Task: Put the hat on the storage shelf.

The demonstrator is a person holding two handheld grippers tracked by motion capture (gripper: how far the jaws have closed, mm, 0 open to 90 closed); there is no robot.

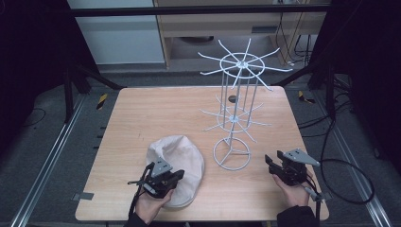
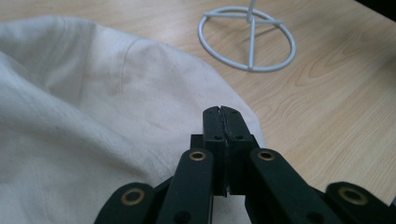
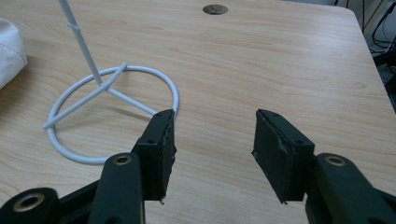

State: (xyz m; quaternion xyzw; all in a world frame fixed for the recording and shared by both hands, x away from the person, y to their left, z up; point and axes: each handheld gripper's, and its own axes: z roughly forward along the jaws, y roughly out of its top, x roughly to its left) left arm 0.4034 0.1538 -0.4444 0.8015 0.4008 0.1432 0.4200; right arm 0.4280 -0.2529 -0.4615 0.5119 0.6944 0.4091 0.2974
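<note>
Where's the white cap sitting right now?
In the high view the white cap lies on the table's near edge, left of centre, just left of the wire rack's ring base, with the left gripper over its near side.

From the high view, the left hand-held gripper (image 1: 163, 177) covers the near edge of the cream cloth cap (image 1: 177, 156), so its brim can't be made out. In the left gripper view the cap (image 2: 84, 121) runs off the left and bottom edges, and the white wire rack (image 2: 247, 39) is cut at the top, leaving just its ring base.
</note>
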